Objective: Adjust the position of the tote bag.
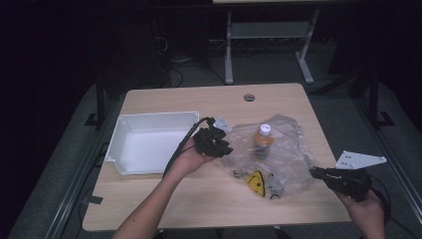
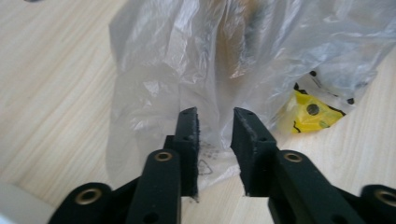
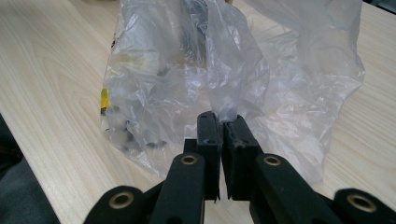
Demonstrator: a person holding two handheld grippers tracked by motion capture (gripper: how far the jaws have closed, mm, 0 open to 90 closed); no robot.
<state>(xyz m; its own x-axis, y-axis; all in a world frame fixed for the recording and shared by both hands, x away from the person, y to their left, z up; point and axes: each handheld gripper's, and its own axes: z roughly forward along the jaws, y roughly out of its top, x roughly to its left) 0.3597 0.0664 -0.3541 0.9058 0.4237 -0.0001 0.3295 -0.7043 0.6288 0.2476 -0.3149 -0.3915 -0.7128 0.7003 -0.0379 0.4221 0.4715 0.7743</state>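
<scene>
The right gripper (image 3: 220, 122) pinches a fold of the clear plastic bag (image 1: 271, 149) shut, probably to anchor it; the left gripper (image 2: 215, 119) stands parted, film between its jaws unpressed. The bag lies toward the table's (image 1: 149, 199) right edge, holding an orange bottle (image 1: 263, 137) and yellow packet (image 1: 256, 181). The white bin (image 1: 149, 142) stands near the left edge.

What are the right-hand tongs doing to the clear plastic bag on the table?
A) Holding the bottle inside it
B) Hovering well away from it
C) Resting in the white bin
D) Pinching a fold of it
D: in the right gripper view, the right tongs are closed with a fold of the plastic bag pinched between them.
</scene>
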